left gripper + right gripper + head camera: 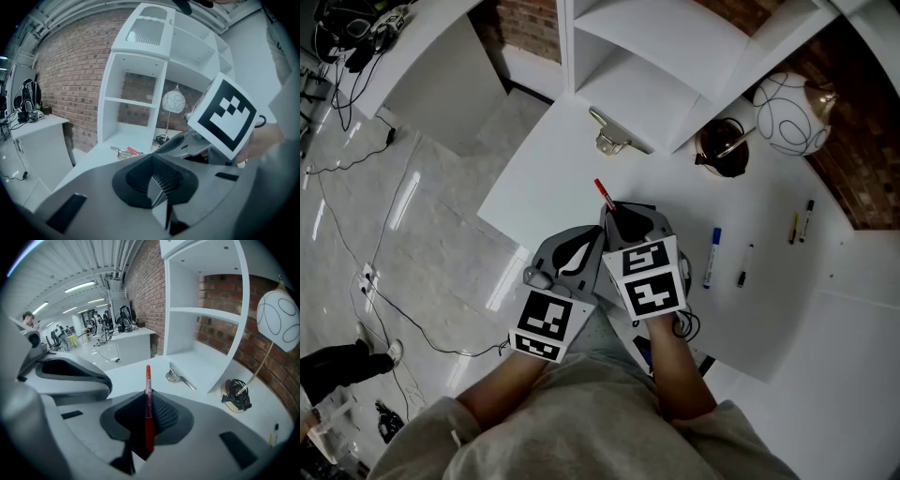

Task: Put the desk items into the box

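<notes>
Firmly in right gripper (150,401): red pen (148,380)

Smooth matt white desk (572,178), glossy red plastic pen (149,414), shiny metal clip (609,139), rough brick wall (70,75)

Items as I see them from my station:

1. Red pen (148,380): slim, clamped between the closed jaws of my right gripper (623,217), held off the desk (572,173), one end jutting past the jaw tips.
2. Blue marker (712,258): white barrel, blue ends, lying flat on the desk to the right of the gripper.
3. Short black pen (743,266): flat, just beside the marker, roughly parallel.
4. Yellow pen (793,228) and black-and-white pen (807,220): flat, side by side, farther right.
5. Metal clip (609,136): silvery, resting on the desk beyond the red pen.
</notes>
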A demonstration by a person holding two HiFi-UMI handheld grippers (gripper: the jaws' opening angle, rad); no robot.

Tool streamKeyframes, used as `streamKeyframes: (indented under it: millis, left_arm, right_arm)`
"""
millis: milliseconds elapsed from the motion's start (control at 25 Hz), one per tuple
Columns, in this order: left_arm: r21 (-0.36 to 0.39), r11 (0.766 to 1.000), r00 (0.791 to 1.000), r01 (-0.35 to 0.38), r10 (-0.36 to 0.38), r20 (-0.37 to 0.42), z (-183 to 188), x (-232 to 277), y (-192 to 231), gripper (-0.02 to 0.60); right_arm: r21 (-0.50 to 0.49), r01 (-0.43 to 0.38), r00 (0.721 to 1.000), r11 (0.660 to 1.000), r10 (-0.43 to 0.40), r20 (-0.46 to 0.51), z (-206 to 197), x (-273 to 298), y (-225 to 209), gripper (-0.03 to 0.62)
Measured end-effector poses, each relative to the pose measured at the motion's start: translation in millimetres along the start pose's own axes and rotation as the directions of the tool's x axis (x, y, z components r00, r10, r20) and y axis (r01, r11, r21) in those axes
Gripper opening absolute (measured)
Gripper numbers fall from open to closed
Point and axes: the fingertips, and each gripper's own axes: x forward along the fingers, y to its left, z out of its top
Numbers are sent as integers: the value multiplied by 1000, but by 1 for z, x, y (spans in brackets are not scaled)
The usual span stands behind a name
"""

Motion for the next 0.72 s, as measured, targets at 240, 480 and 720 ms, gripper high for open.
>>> streamKeyframes:
  millis: [240, 480, 720]
  left_arm:
    - [-4, 1000, 1000, 1, -1, 2, 0, 0, 1, 6]
    - [-6, 1000, 1000, 7, -7, 1, 0, -1, 1, 6]
    - [-5, 1000, 1000, 11, -11, 3, 0, -1, 0, 6]
  right_arm:
    - [-3, 4, 1000, 1000, -4, 1, 0, 1, 1, 52]
    - [-3, 8, 1000, 1000, -8, 2, 1, 0, 2, 52]
    - [18, 31, 998, 999, -32, 56, 5, -5, -3, 52]
